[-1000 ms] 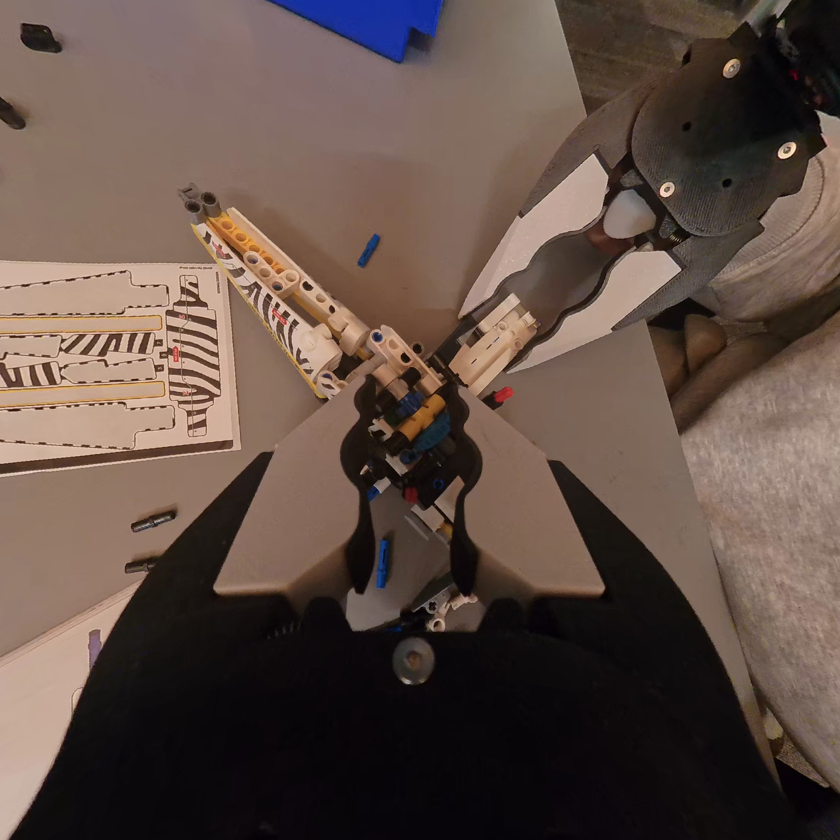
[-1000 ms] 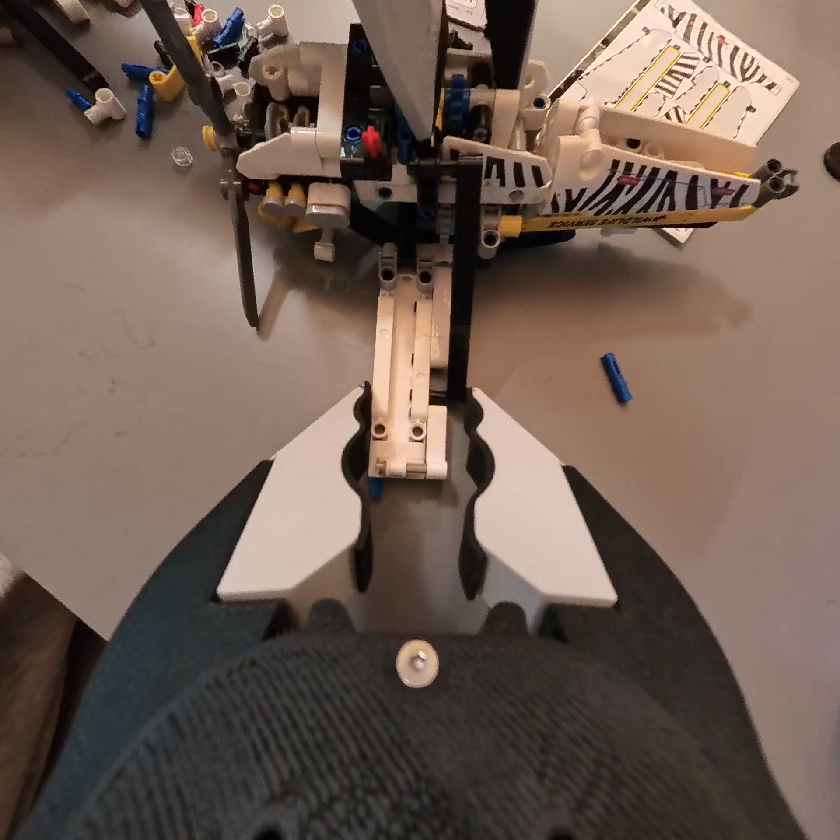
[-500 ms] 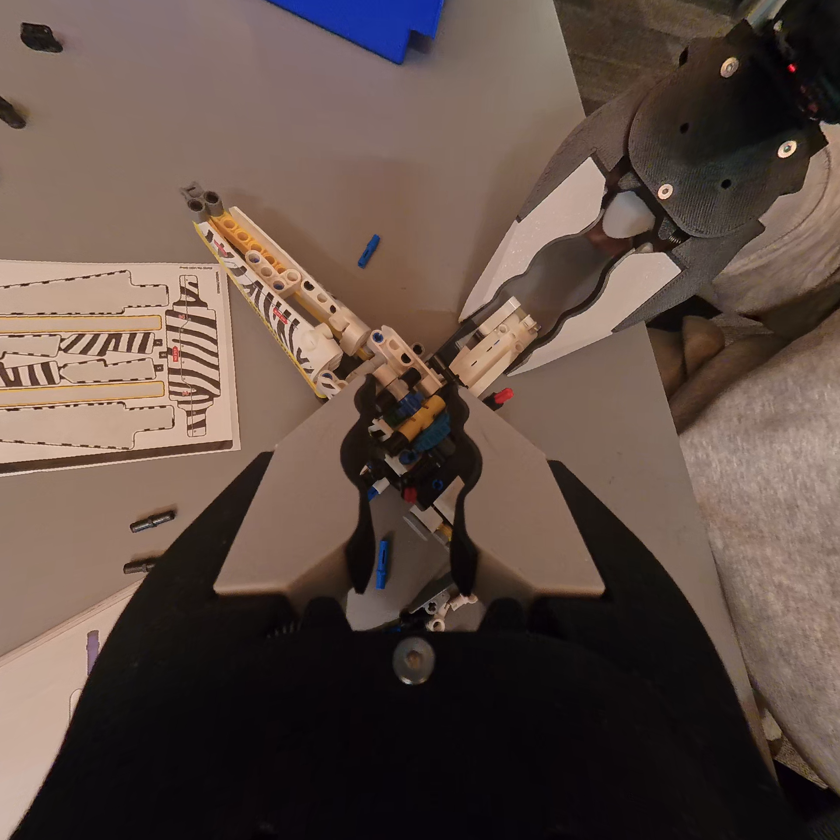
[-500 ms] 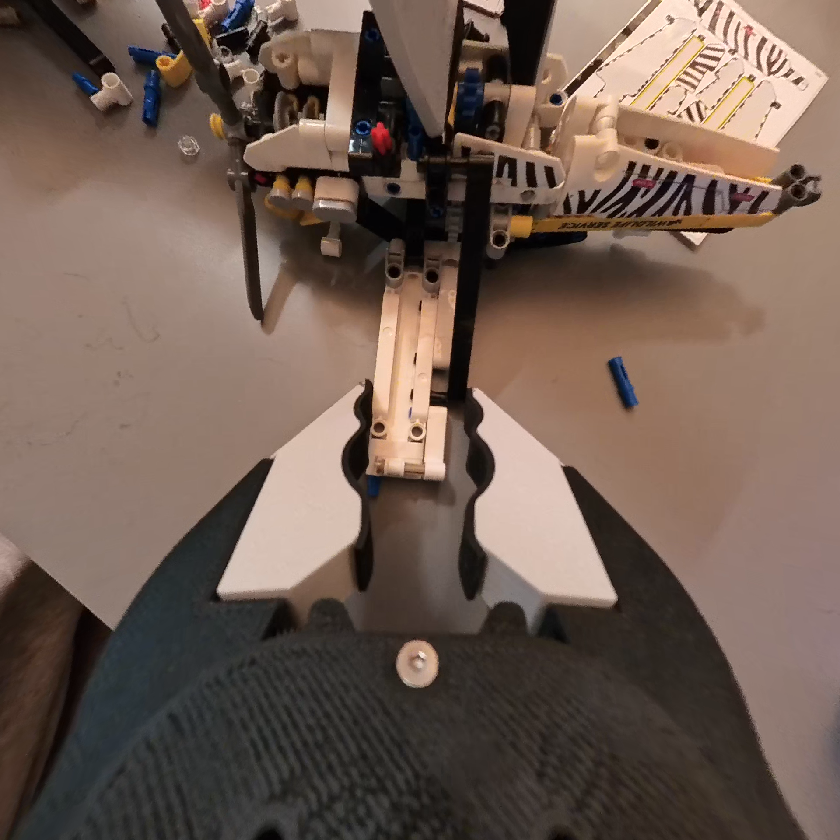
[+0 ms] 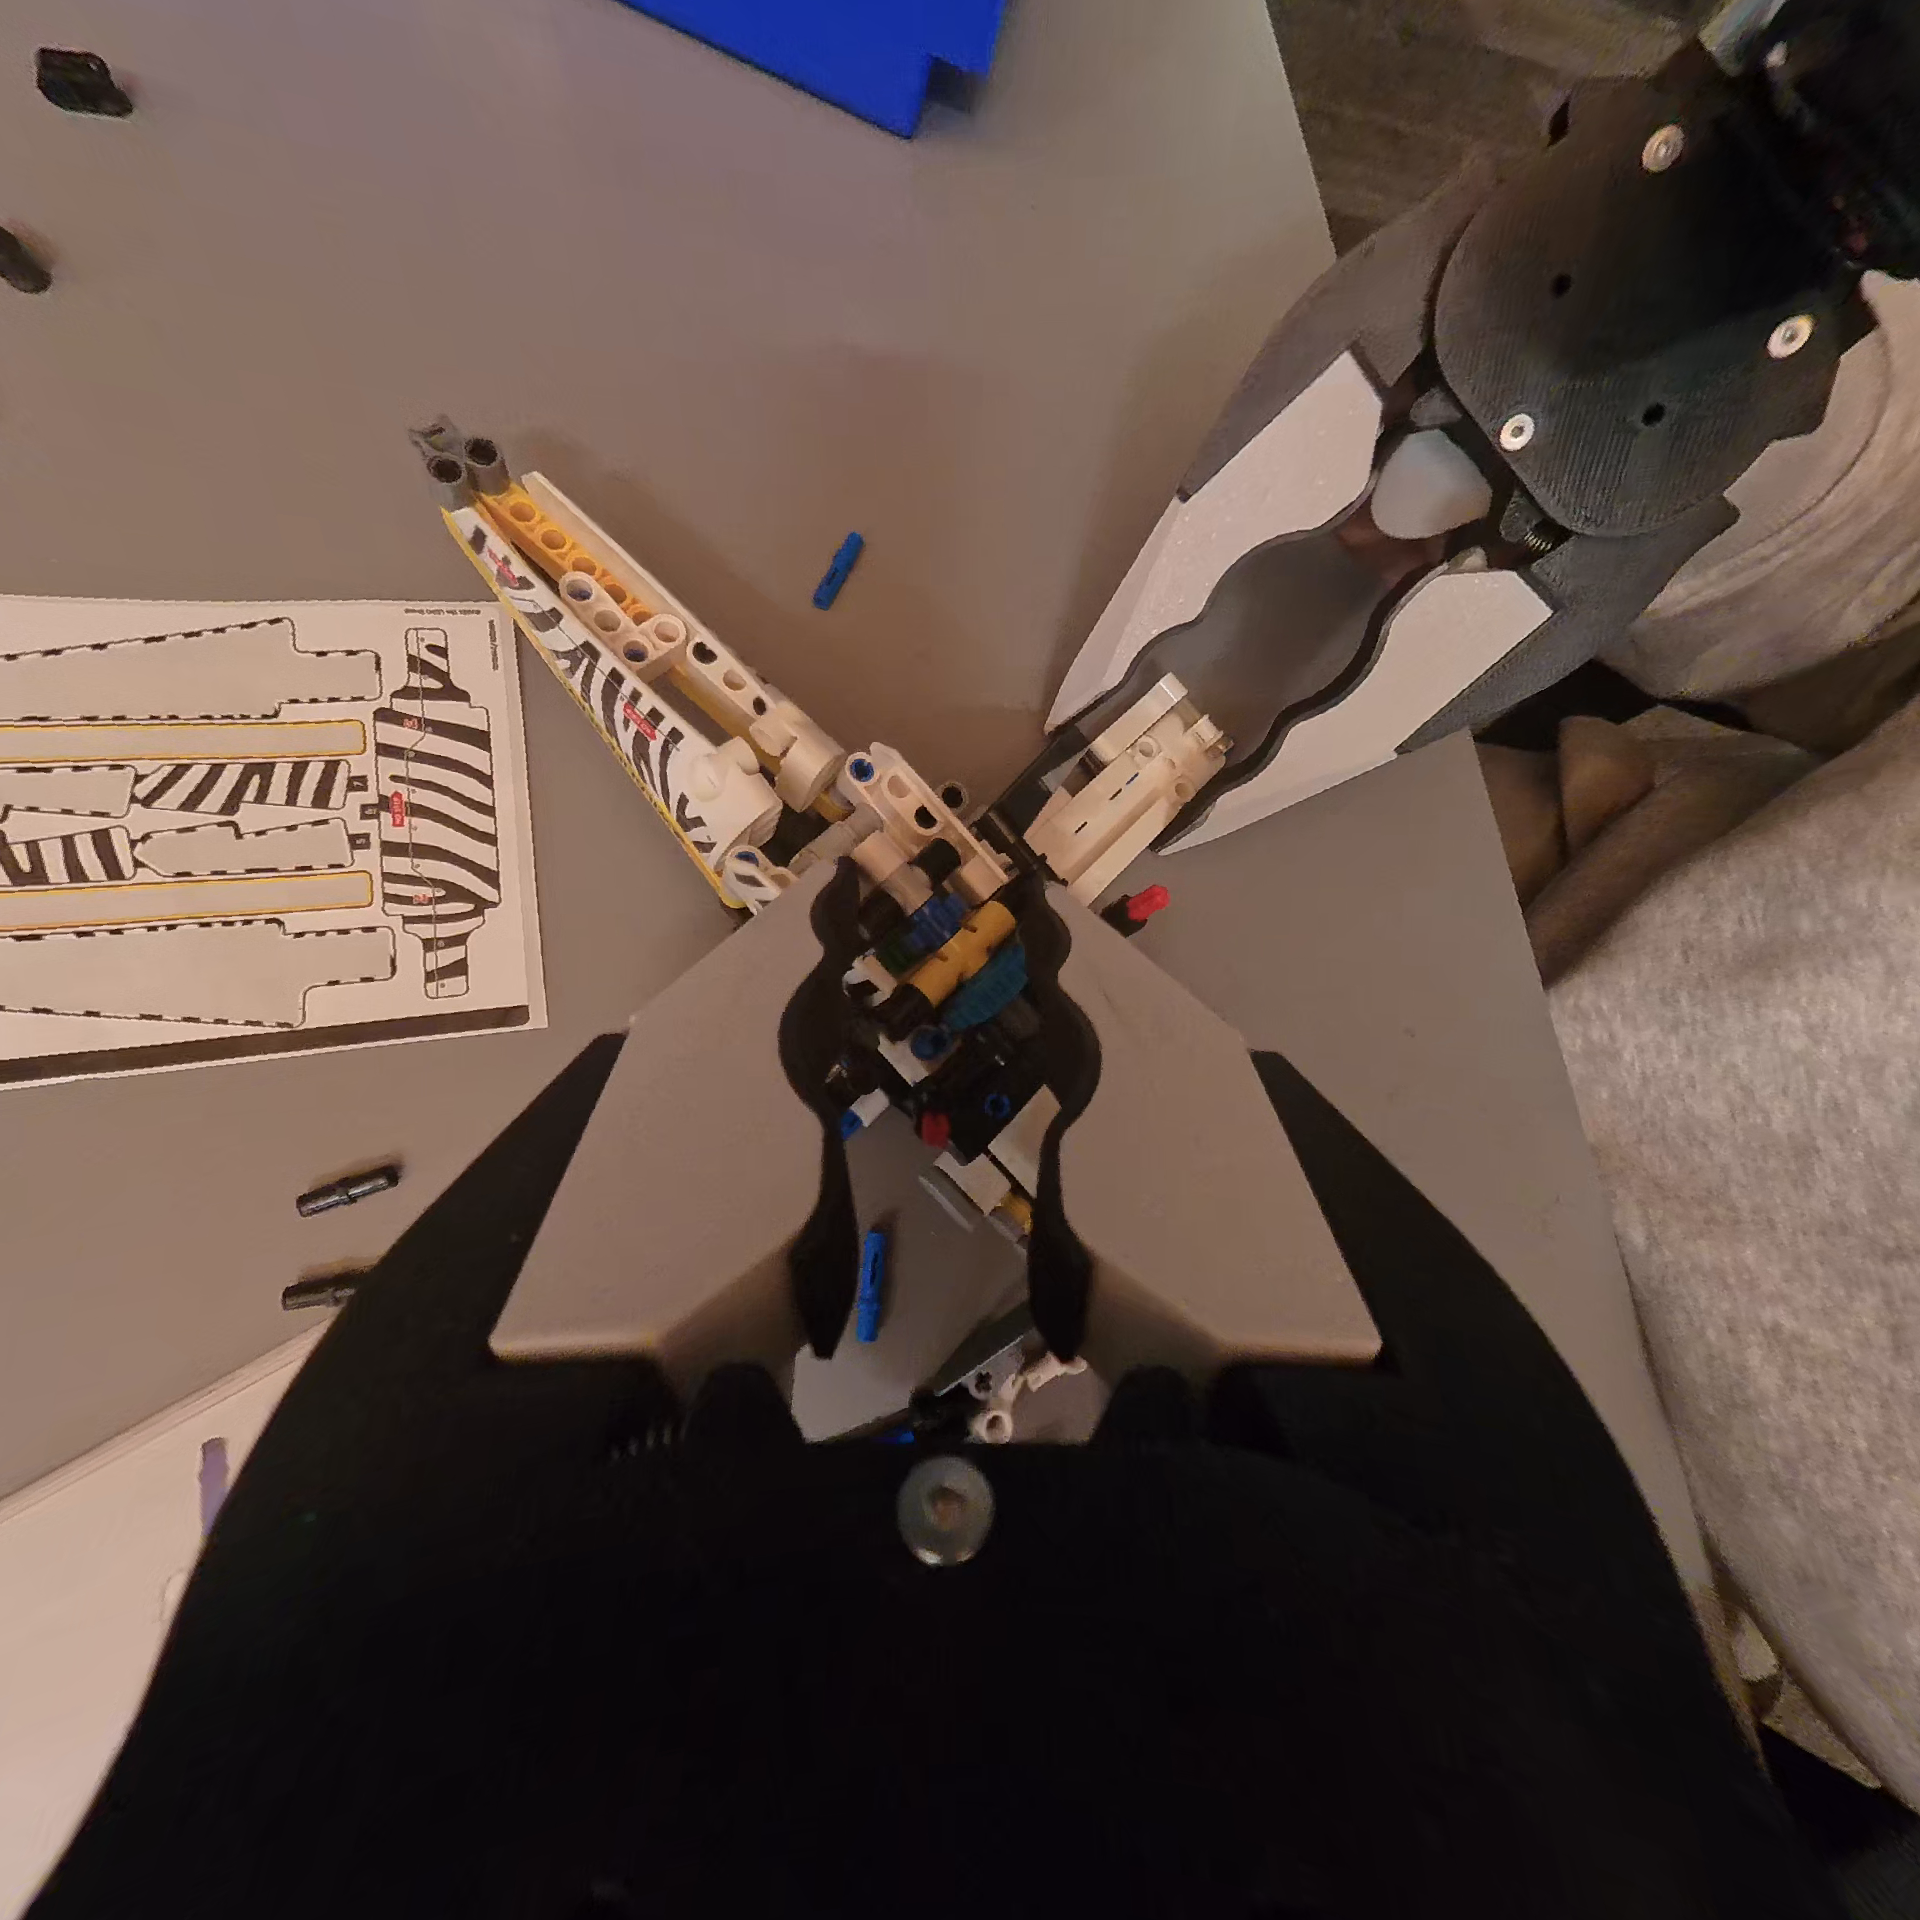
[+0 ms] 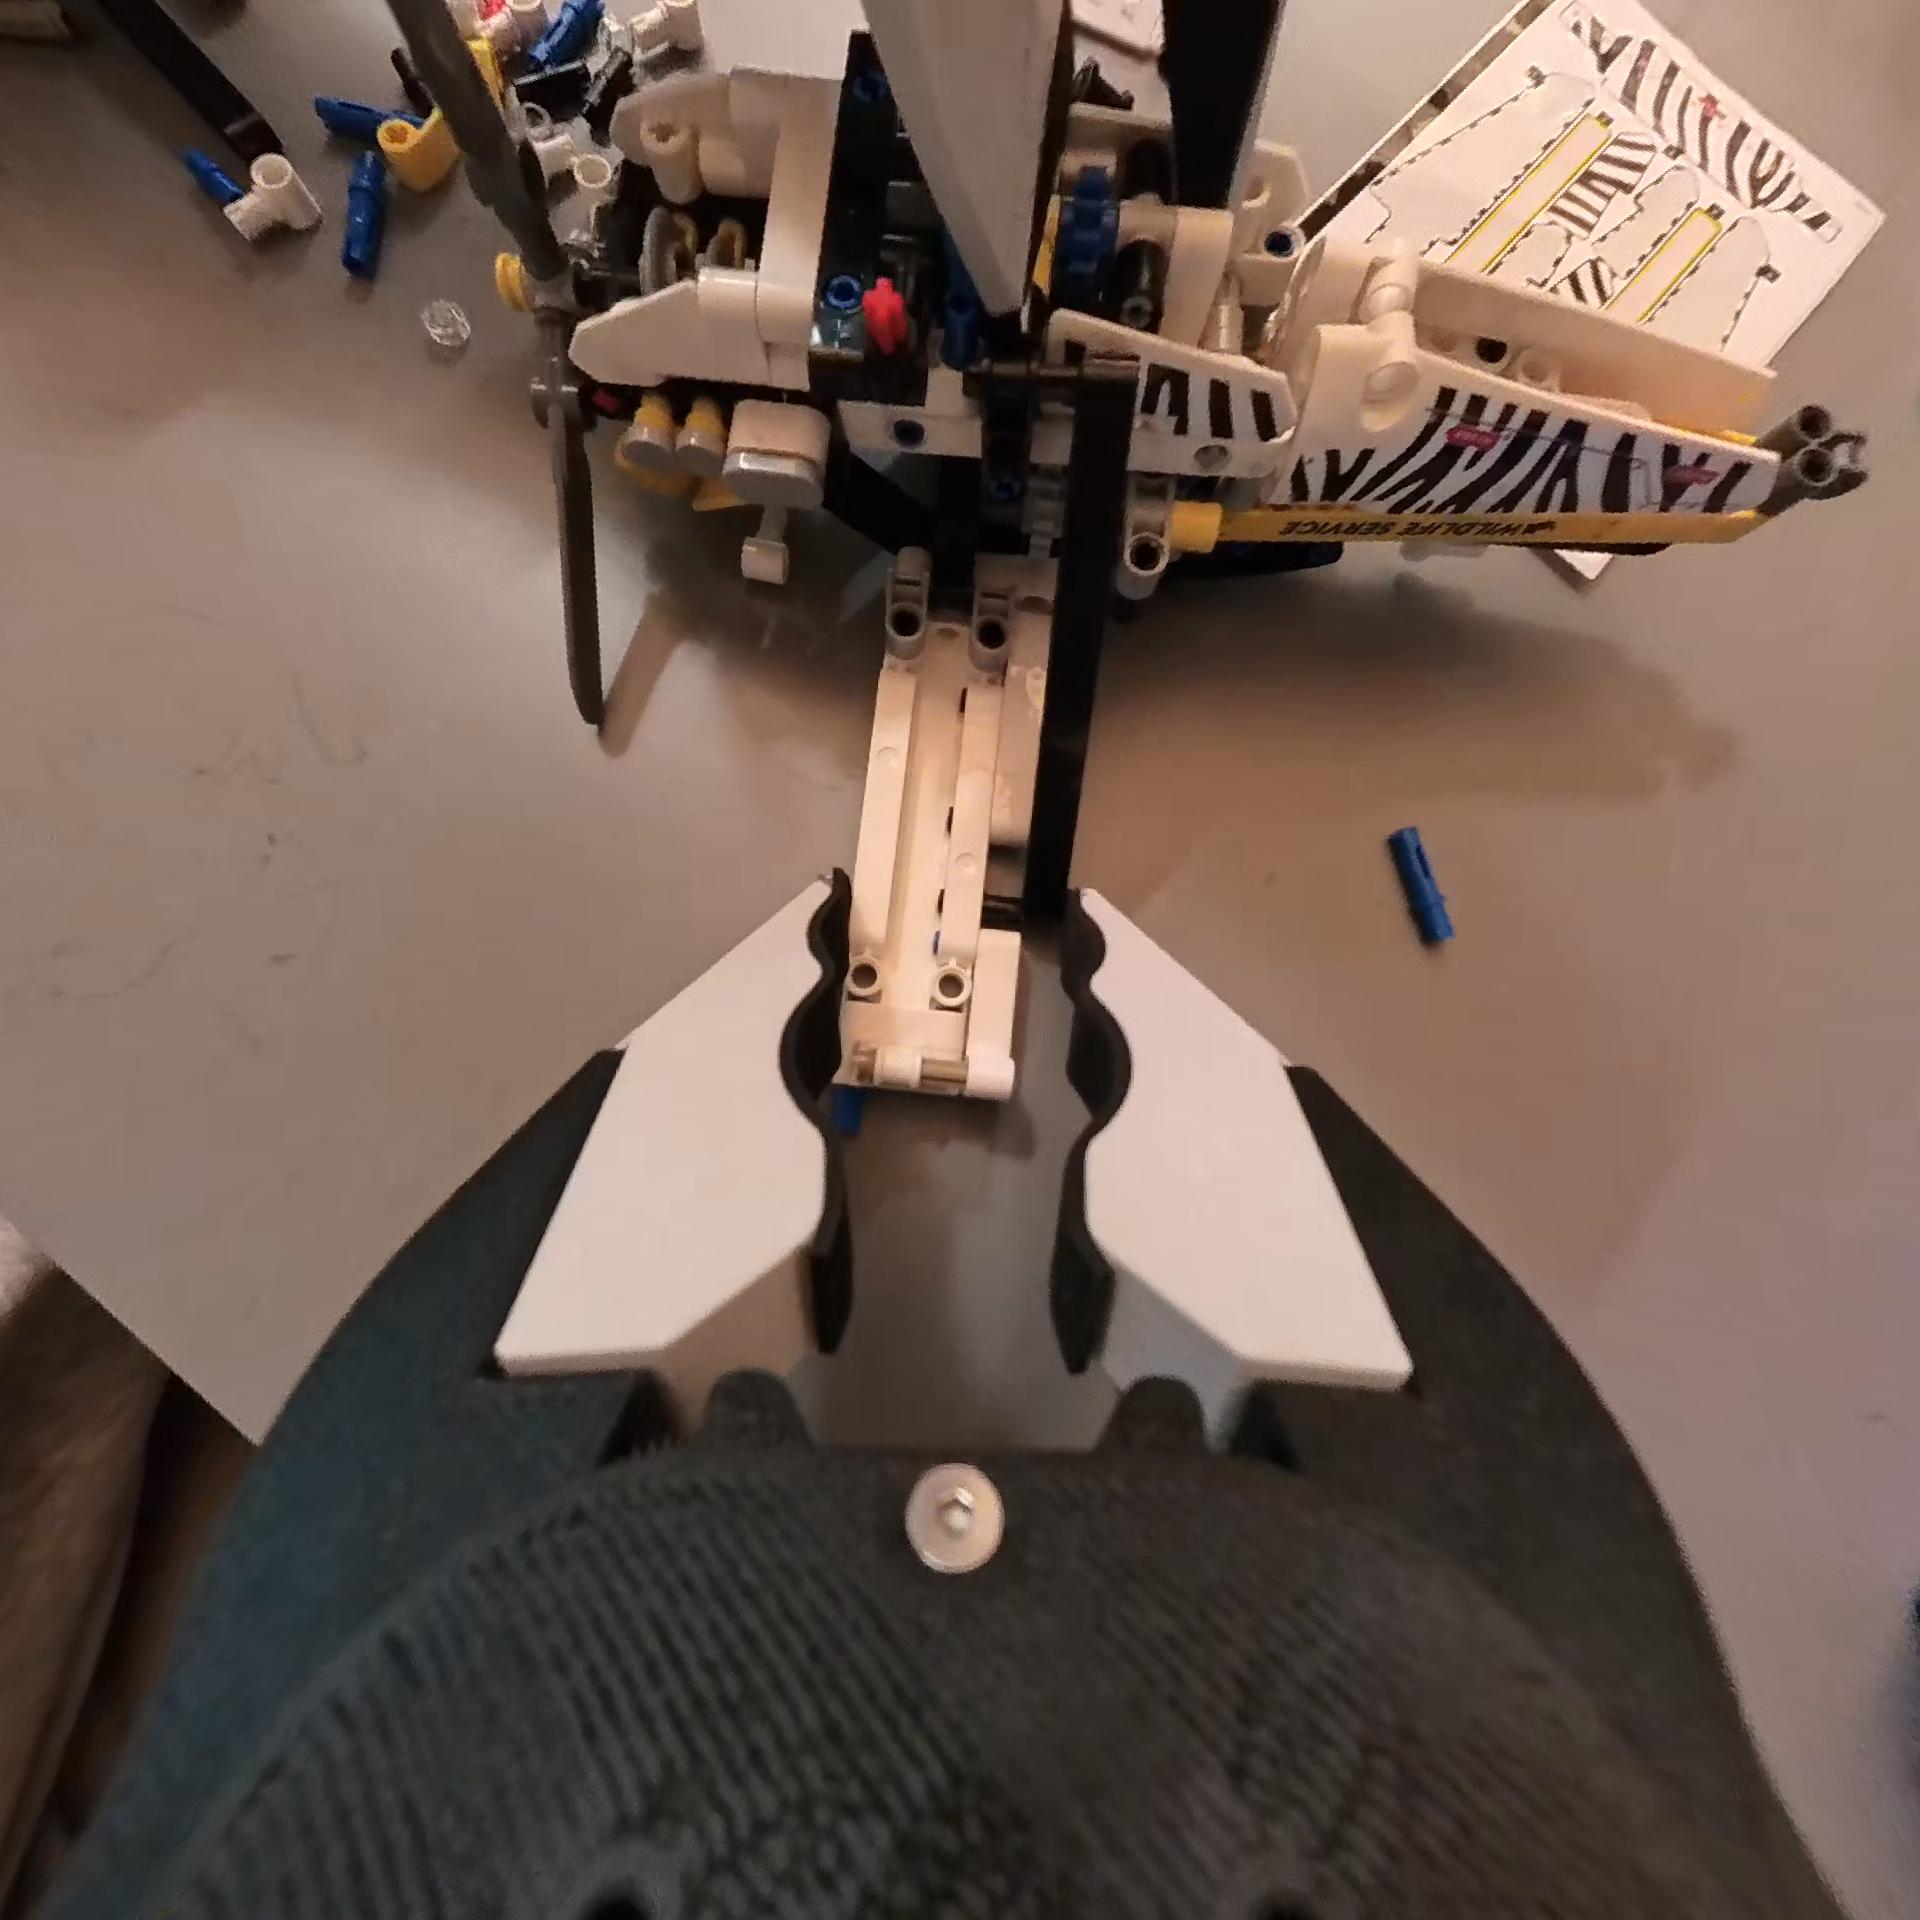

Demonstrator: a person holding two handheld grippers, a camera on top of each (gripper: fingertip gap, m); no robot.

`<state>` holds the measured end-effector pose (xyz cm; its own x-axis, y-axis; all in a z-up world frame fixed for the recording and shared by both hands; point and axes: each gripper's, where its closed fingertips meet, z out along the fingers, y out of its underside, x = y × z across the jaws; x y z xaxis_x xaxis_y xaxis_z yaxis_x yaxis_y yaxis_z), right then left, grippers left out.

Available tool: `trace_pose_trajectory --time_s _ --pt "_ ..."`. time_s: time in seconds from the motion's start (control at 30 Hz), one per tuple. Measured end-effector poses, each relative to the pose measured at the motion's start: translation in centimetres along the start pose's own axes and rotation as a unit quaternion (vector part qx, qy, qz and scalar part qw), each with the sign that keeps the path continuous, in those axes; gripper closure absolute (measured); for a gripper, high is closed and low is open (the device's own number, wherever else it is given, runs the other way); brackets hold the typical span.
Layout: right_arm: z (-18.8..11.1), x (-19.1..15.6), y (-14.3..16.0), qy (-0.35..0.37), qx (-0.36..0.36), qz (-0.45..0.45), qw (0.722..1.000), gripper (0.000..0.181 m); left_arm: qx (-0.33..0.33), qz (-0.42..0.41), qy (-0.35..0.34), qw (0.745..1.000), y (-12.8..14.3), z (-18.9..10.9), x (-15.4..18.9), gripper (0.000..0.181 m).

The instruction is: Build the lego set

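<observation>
The lego model, a white and black aircraft body with a zebra-striped tail boom, lies on the grey table. My left gripper is shut on the body from above; its fingers come down at the top of the right wrist view. My right gripper is shut on a white beam section with a black beam beside it, which sticks out from the model's side. In the left wrist view my right gripper comes in from the upper right, holding that section.
A sticker sheet lies left of the tail. A loose blue pin lies beside the tail; black pins lie near my left gripper. Loose parts sit at the far left. A blue piece lies at the back. The table edge is close. About 9 cm separates my left fingertips from my right. The right tips stand about 7 cm off the loose blue pin. The right camera catches it too, in the right wrist view.
The model sits slightly larger and farther right in the right wrist view. Both grips stay as they were.
</observation>
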<state>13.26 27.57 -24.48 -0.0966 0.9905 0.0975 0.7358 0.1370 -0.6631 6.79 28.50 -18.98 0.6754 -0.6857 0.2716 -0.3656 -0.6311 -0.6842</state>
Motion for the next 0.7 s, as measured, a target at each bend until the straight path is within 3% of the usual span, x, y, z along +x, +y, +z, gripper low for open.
trace_pose_trajectory --time_s 0.2,0.5,0.7 --pt "-0.1 0.5 -0.1 0.025 0.007 -0.004 1.0 0.132 0.051 -0.046 0.052 0.996 -1.3 -0.7 0.7 0.155" --pt "0.0 0.4 -0.4 0.021 0.012 -0.005 1.0 0.126 0.035 -0.054 0.018 0.998 -0.9 0.6 -0.1 0.148" --pt "-0.1 0.3 -0.1 0.027 0.008 -0.006 1.0 0.134 0.041 -0.08 0.007 0.996 -1.0 1.0 -0.3 0.147"
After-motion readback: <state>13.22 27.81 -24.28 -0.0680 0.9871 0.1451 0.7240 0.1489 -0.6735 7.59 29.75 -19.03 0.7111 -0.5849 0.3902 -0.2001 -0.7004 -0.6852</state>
